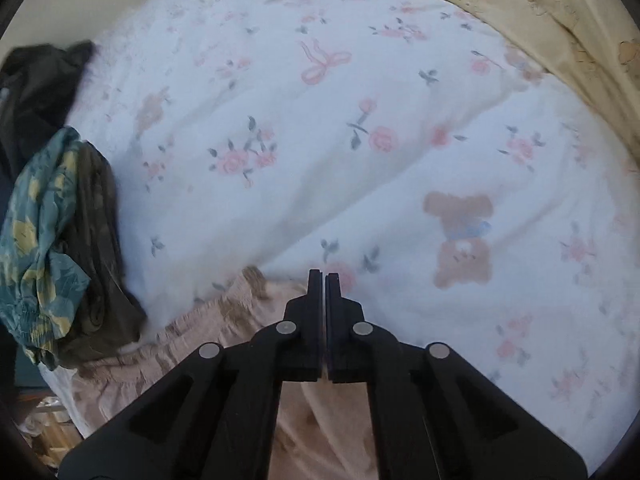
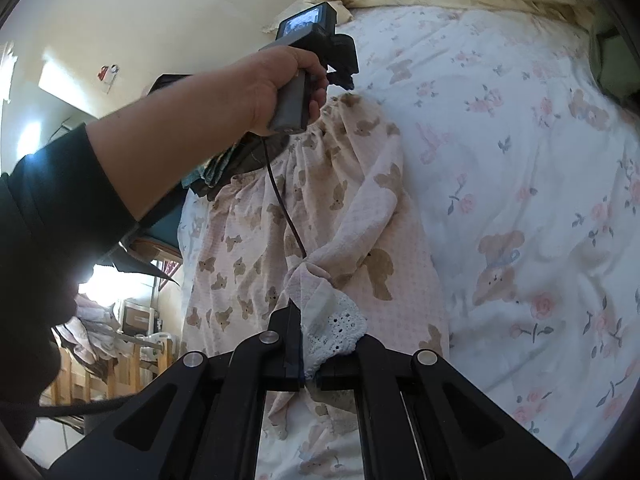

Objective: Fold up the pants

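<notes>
In the right wrist view the right gripper (image 2: 310, 344) sits nearest, its jaws pinched on a bunched fold of the pants (image 2: 320, 208) that ends in a white lace trim (image 2: 340, 332), so the fabric rises from the bed into the fingers. Beyond it the pants, pale pink with brown bears, lie spread along the near left part of the bed sheet (image 2: 520, 160), the gathered waistband (image 2: 344, 108) at the far end. There the person's left hand (image 2: 280, 88) grips the handle of the left gripper (image 2: 344, 78), whose tip is at the waistband; a thin black cable (image 2: 280, 200) hangs from the handle across the cloth. In the left wrist view the left gripper (image 1: 324, 280) has its jaws pressed together with only a hairline gap, and whether cloth is caught between them cannot be told; the pink pants (image 1: 224, 320) lie just under and to the left of it. Further left a heap of dark and teal floral clothes (image 1: 52, 220) rests at the bed's edge, and a cream quilt (image 1: 540, 12) lies along the far side
</notes>
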The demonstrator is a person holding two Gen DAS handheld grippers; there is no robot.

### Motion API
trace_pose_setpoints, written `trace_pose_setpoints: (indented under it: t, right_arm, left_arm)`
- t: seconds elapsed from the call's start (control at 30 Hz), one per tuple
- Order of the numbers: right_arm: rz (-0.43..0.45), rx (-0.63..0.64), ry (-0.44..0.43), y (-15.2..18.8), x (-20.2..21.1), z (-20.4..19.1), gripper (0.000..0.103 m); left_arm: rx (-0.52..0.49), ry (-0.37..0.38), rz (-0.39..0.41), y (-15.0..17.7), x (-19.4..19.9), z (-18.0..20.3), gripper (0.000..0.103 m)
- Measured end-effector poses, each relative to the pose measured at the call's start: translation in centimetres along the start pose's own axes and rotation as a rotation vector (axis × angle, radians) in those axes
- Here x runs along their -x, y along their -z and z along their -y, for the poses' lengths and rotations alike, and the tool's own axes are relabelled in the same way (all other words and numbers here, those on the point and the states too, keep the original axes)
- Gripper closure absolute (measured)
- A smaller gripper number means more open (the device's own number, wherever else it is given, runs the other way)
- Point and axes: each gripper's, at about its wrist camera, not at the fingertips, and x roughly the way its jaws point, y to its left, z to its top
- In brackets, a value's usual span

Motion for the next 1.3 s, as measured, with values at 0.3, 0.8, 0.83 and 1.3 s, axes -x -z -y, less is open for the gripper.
trace_pose_setpoints:
  t: [0.3,0.8,0.83,1.3]
  right_arm:
    - [0.025,0.124,0.018,1.1,0.0,-3.2,0.101]
    - [-0.028,0.041,-0.007,0.4,-1.0,-1.3,0.101]
    - [-0.031,0.049,-0.011,0.4,-1.0,-1.5,0.101]
    - [0.052,0.317,-0.156,2.3,0.9,-8.9,0.101]
  left_arm:
    - [0.079,0.041,0.068,0.5,4.2,-4.4,0.1]
    - [0.062,0.063,-0.072,1.5,-3.5,-0.3,0.102]
    - [0.074,0.087,-0.07,1.5,-3.3,-0.6,0.102]
    - [0.105,0.205,0.106,3.7,8.7,-12.5,0.103]
